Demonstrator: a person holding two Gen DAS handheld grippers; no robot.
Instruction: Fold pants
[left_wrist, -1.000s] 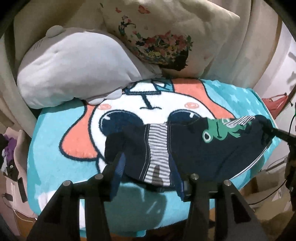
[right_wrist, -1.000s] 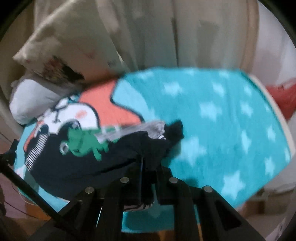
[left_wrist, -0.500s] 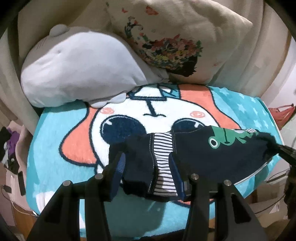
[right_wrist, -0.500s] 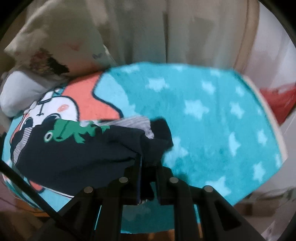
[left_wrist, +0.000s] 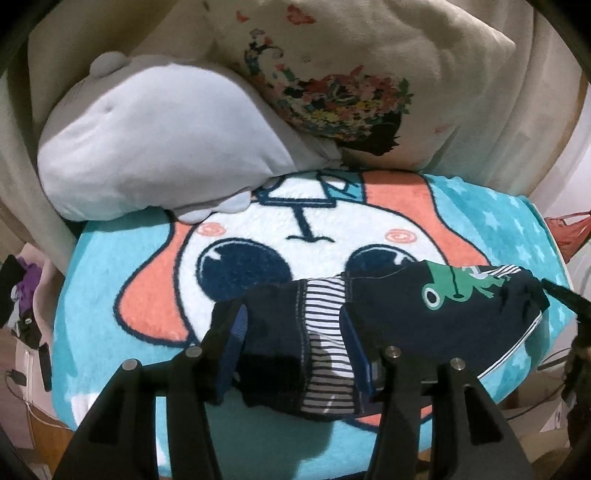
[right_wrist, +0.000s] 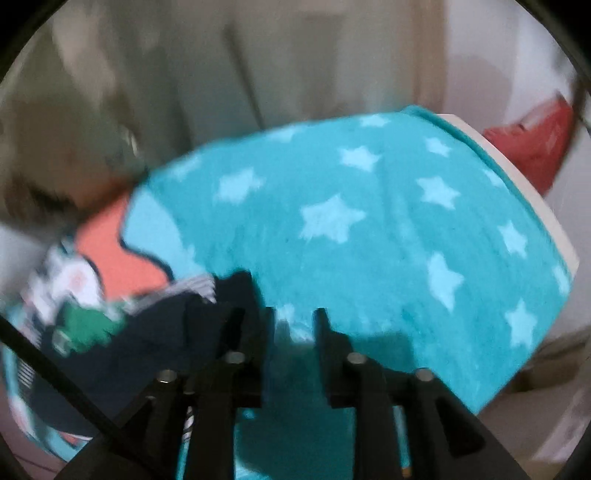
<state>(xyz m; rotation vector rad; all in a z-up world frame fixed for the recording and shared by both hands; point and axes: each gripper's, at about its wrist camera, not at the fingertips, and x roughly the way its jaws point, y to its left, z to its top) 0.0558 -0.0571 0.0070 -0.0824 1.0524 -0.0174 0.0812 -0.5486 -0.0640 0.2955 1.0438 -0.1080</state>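
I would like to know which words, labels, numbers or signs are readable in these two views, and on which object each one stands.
None: no word, number or brand can be read in either view.
The pants carry only a green frog picture and stripes.
The blanket shows a cartoon face and stars, no letters.
The floral pillow has a printed picture only.
The right wrist view is blurred by motion.

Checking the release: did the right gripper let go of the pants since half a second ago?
Yes. The right gripper was clamped on the pants; now its jaws are opening over bare star blanket, and the dark fabric lies off its left finger.
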